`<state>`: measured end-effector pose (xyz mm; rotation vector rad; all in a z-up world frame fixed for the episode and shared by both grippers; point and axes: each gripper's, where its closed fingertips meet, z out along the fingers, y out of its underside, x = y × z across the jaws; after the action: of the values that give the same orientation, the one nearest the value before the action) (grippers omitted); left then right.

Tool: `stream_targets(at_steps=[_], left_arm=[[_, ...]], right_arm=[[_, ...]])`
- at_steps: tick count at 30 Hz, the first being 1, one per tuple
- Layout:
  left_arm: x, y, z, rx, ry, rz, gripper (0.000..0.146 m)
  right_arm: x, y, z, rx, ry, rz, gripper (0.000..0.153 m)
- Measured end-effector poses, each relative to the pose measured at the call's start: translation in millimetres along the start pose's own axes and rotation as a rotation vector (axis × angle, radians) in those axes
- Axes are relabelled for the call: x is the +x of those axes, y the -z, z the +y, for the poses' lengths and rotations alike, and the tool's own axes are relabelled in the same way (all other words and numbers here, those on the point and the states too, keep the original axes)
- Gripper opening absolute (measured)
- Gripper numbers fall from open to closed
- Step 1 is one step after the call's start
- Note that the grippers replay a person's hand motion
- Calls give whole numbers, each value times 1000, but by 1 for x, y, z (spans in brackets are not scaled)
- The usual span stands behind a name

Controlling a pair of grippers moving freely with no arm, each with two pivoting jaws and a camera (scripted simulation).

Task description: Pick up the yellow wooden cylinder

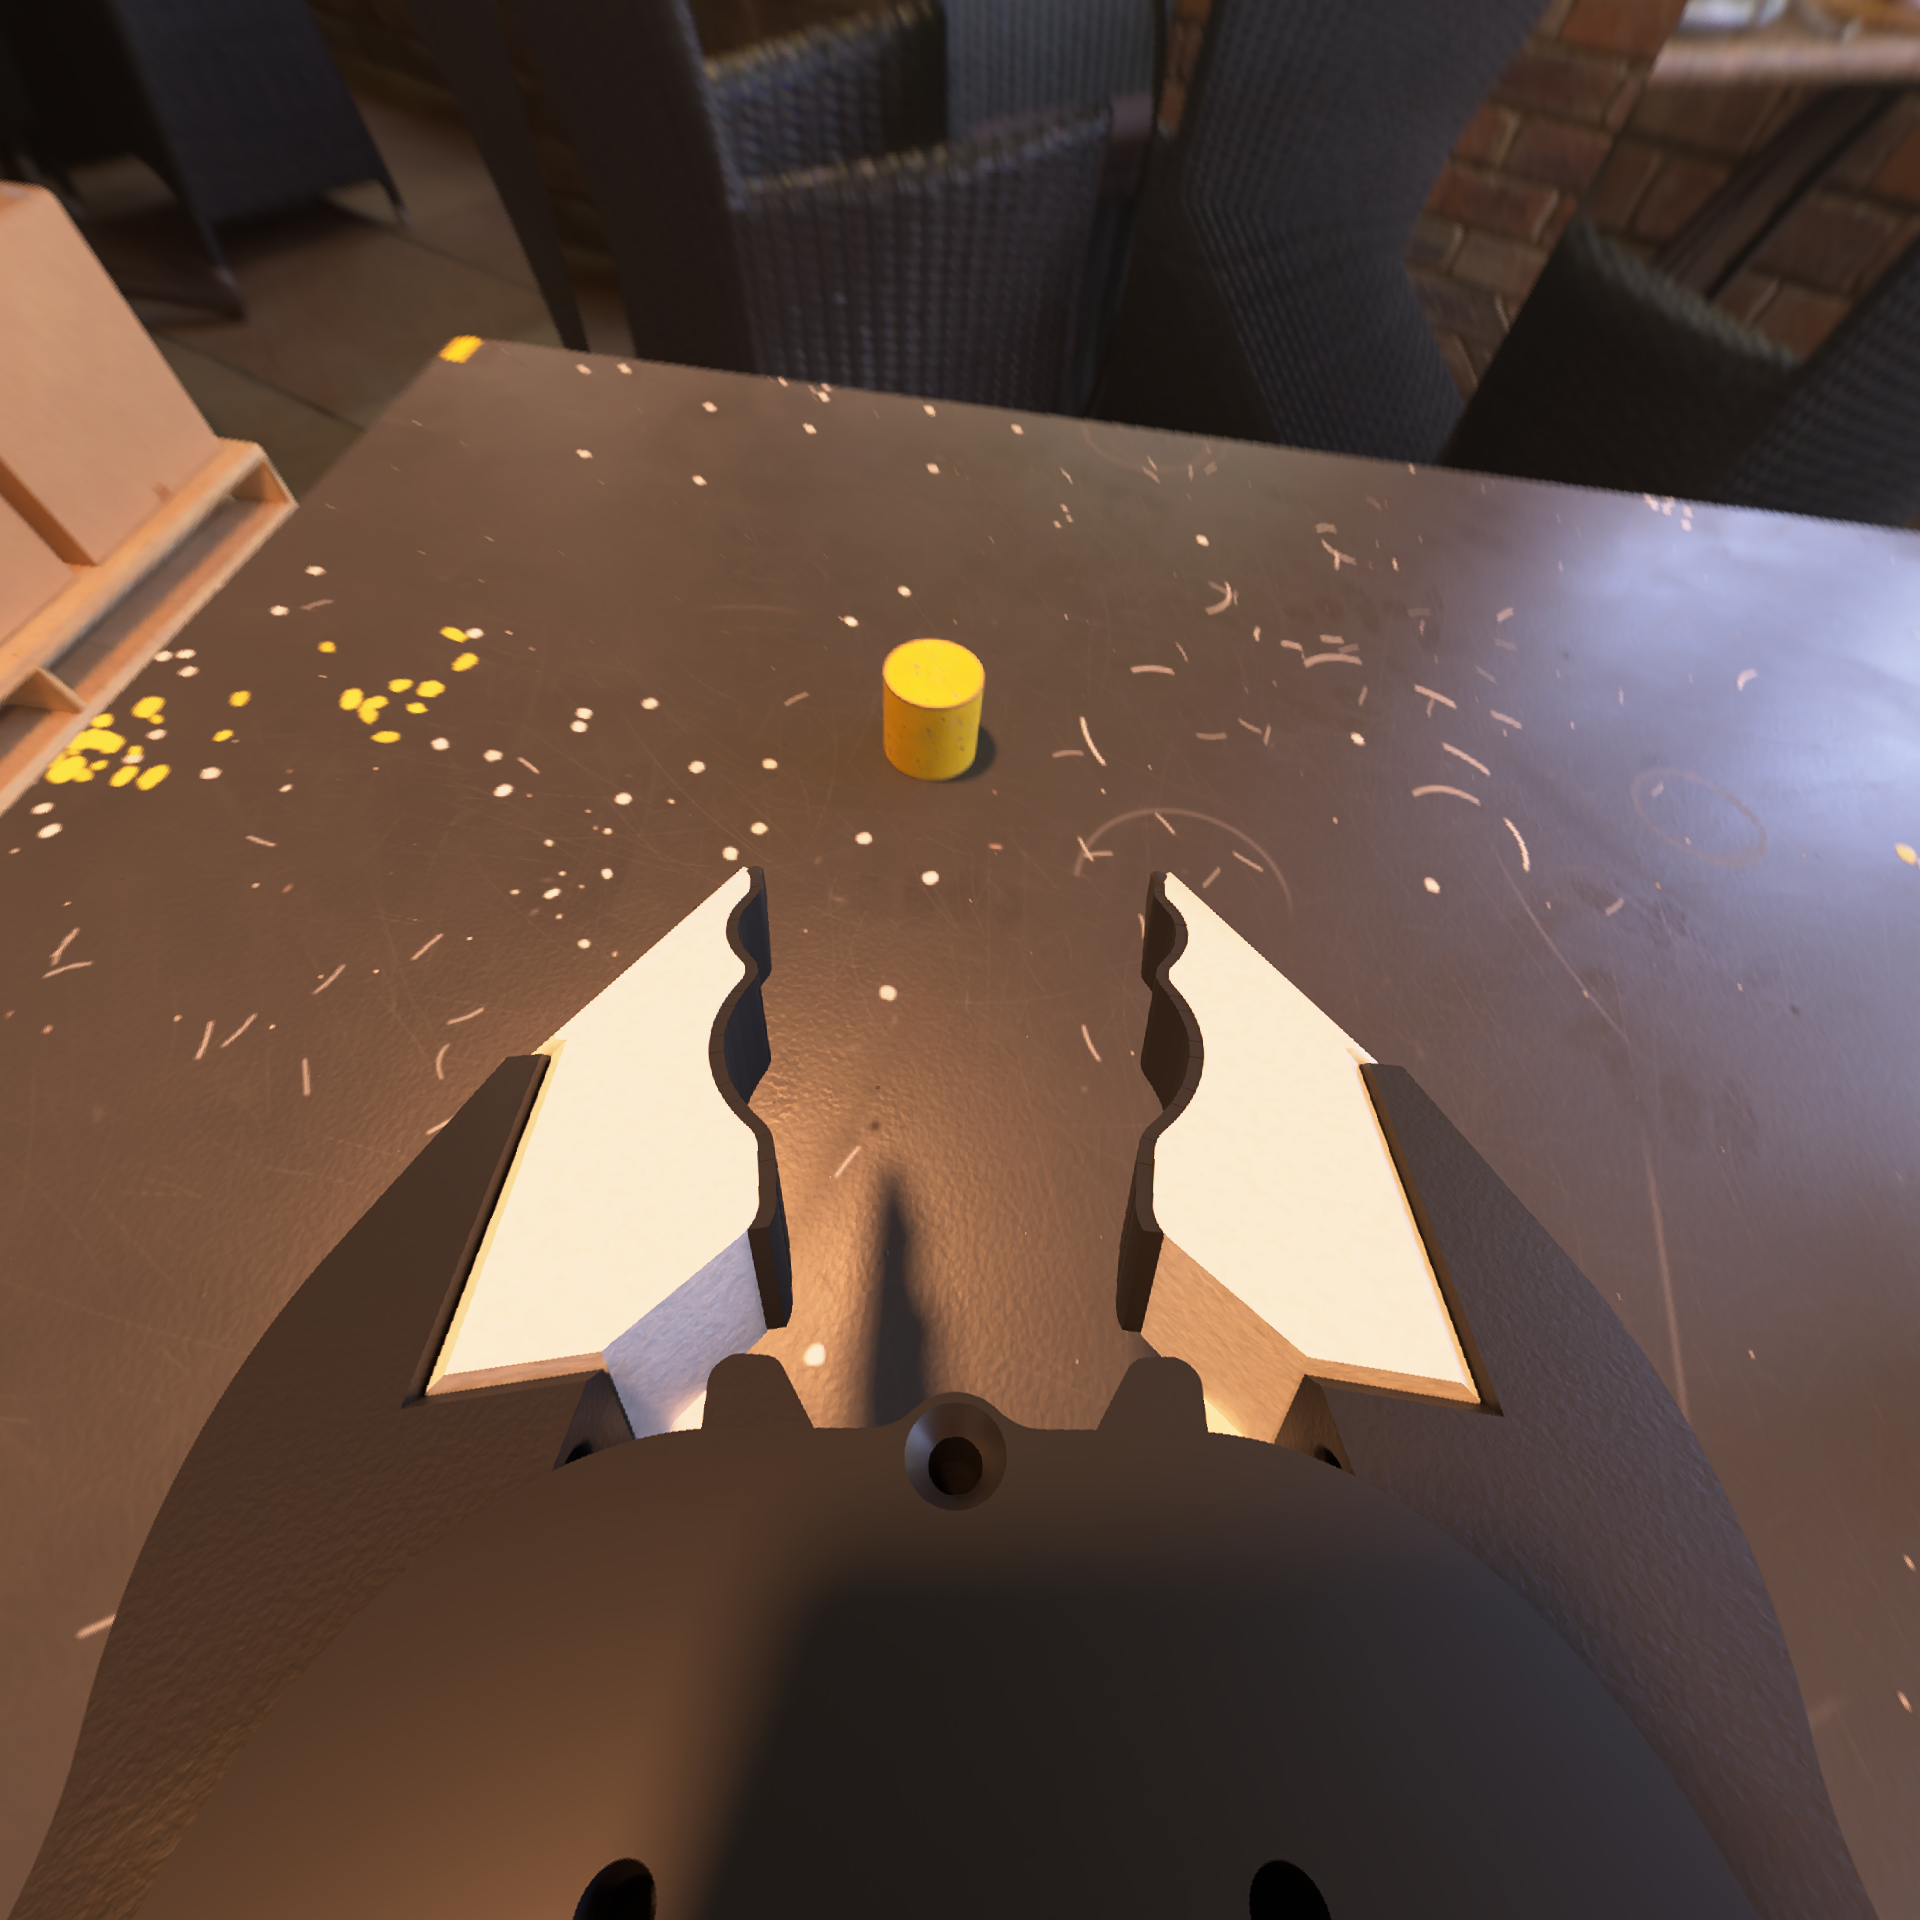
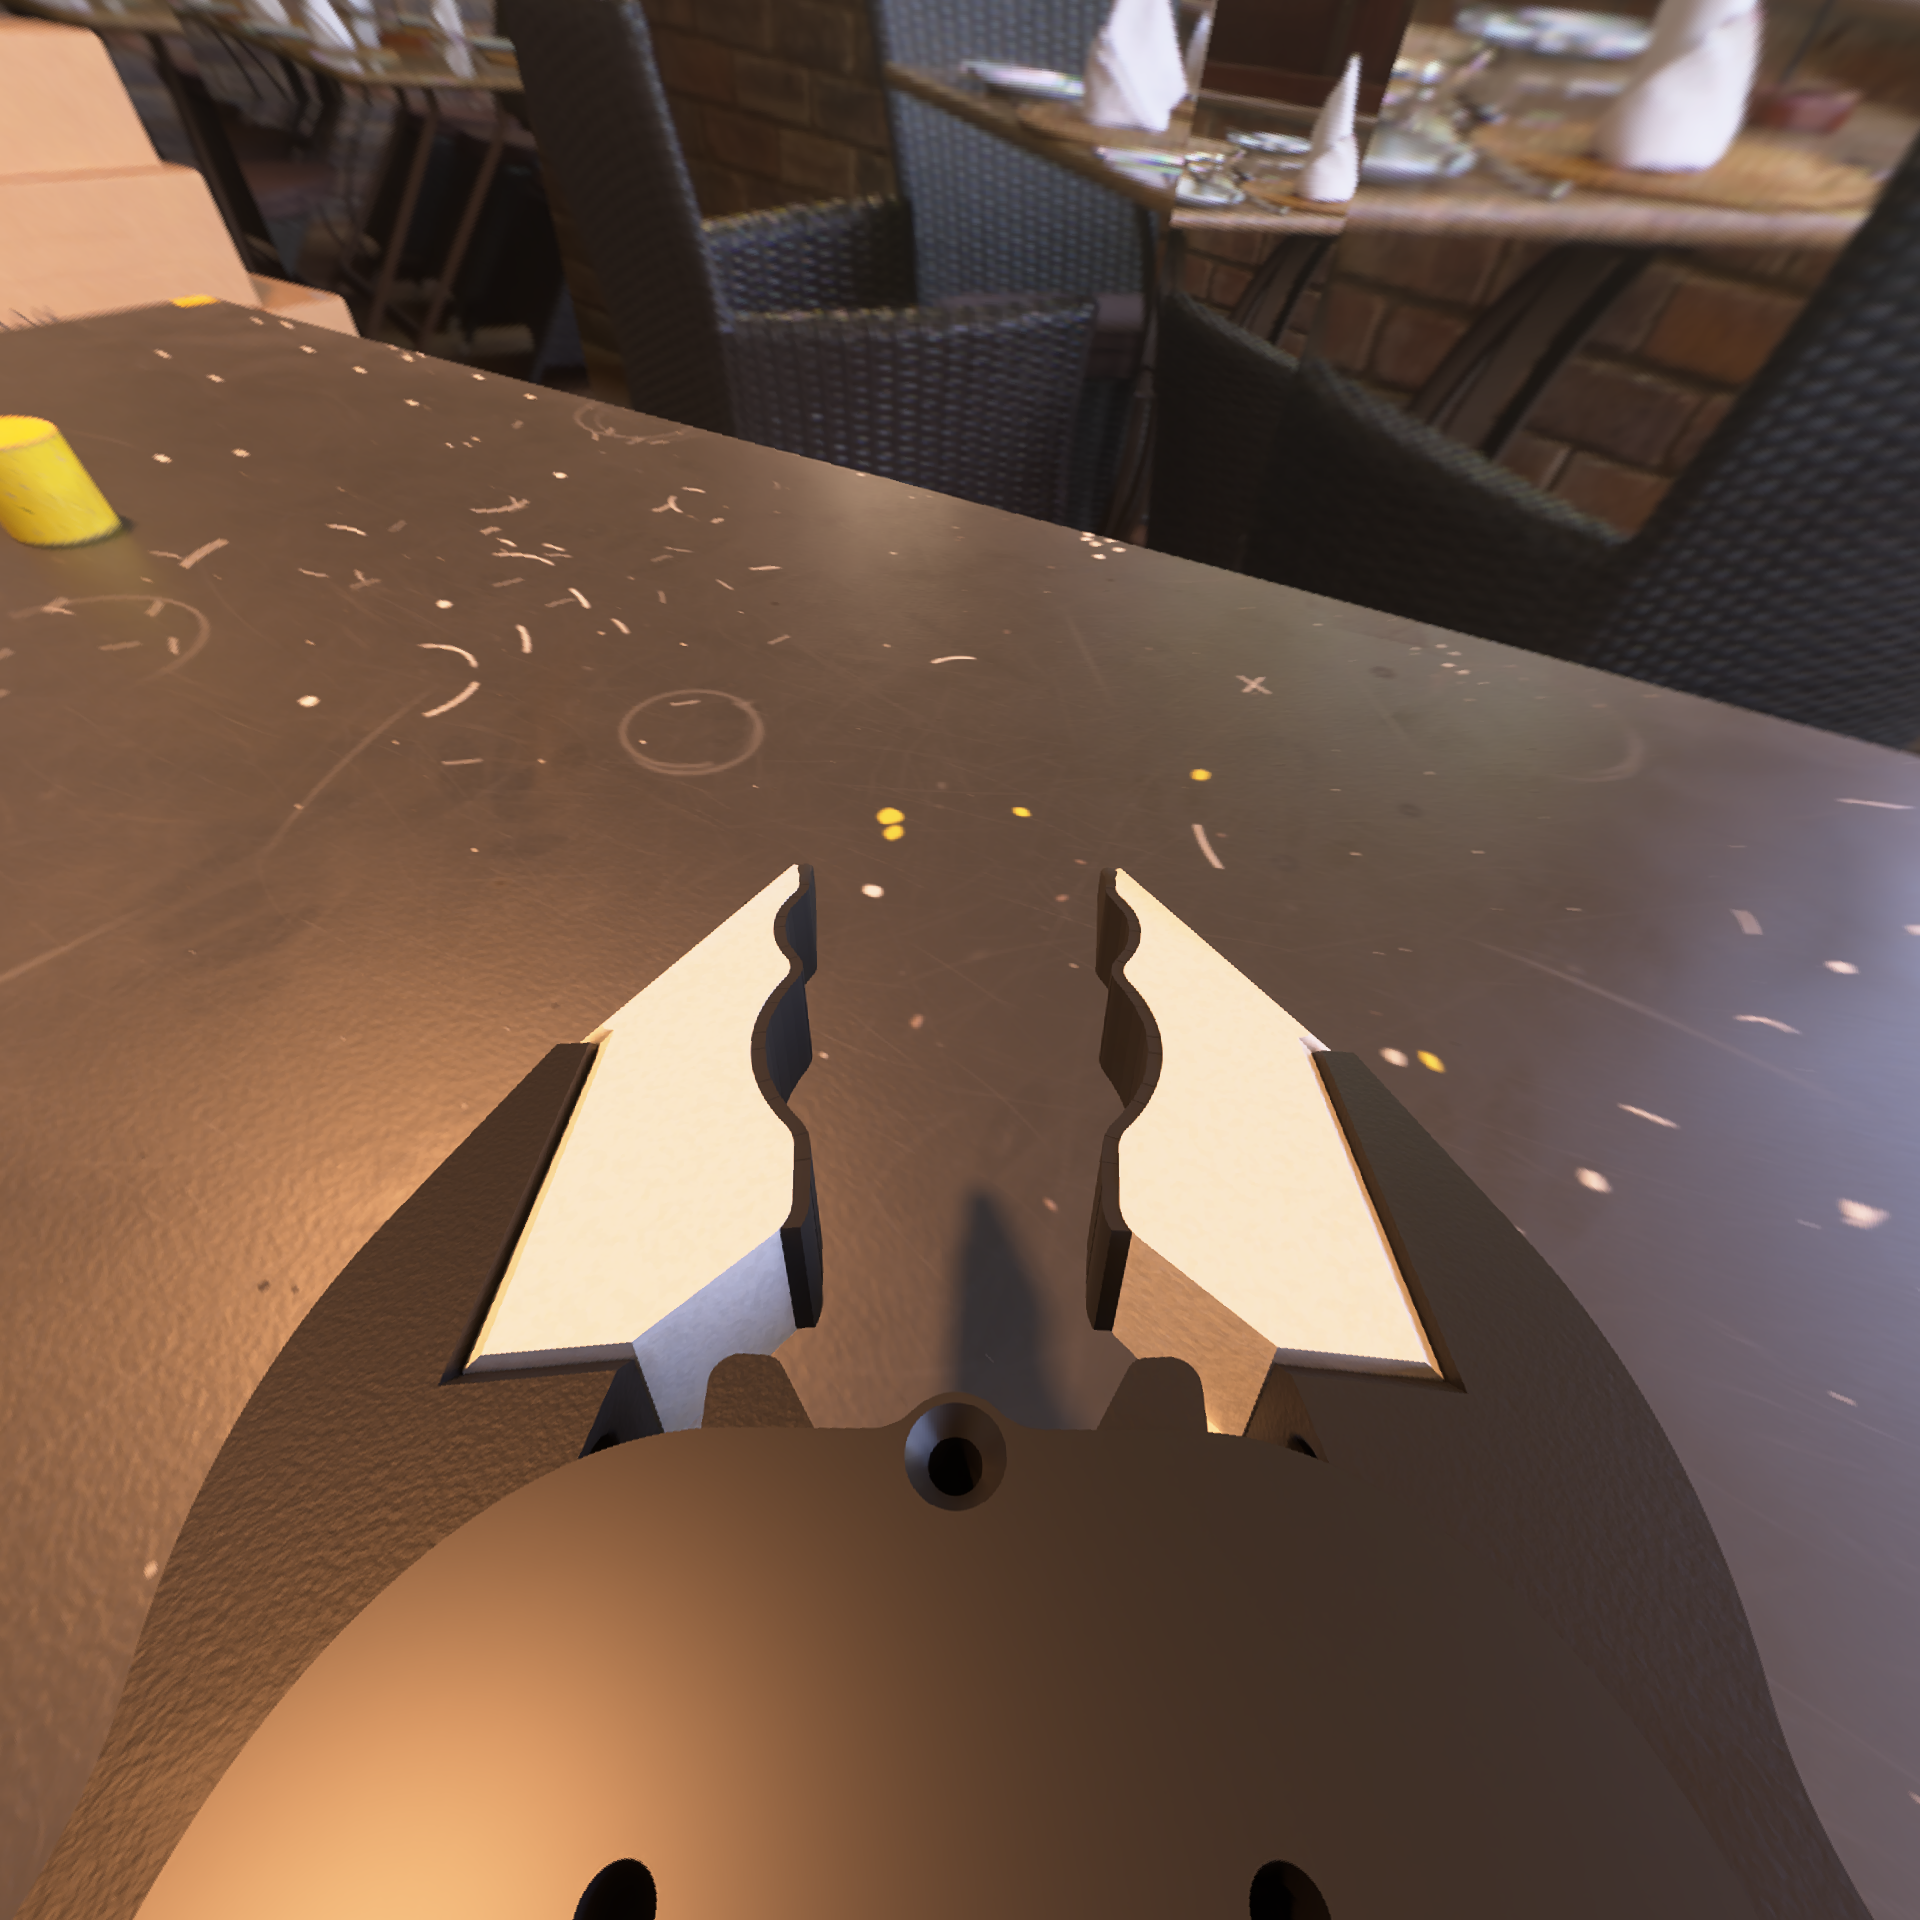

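A short yellow wooden cylinder (image 1: 932, 709) stands upright on the dark scratched table (image 1: 1351, 935). In the left wrist view it is straight ahead of my left gripper (image 1: 954, 878), a short way beyond the fingertips and in line with the gap. The left gripper is open and empty. In the right wrist view the cylinder (image 2: 52, 483) is at the far left edge, well off to the left of my right gripper (image 2: 956, 873). The right gripper is open and empty above the table (image 2: 1455, 831).
Cardboard boxes on a wooden pallet (image 1: 114, 499) stand beside the table's left edge. Dark wicker chairs (image 1: 935, 229) stand behind the far edge. Set dining tables (image 2: 1455, 156) and a brick wall are farther back. Yellow and white paint specks (image 1: 384, 707) mark the tabletop.
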<state>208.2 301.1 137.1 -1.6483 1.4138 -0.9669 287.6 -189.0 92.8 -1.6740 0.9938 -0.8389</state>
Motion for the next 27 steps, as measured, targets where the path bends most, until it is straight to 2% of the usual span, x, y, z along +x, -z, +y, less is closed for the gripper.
stream_targets(at_steps=[6, 12, 19, 27], left_arm=[[12, -23, -3, -224, -82, 72, 75], [27, -79, -12, -491, 31, 157, 82], [22, -154, -5, -761, 278, 107, 83], [5, -187, 8, -862, 354, -62, 83]], right_arm=[[-15, -30, 8, 24, -14, -41, 66], [-20, -22, -6, 155, 3, -51, 72], [-23, -15, -11, 213, 27, -60, 72], [-42, -10, -12, 252, 197, -59, 71]])
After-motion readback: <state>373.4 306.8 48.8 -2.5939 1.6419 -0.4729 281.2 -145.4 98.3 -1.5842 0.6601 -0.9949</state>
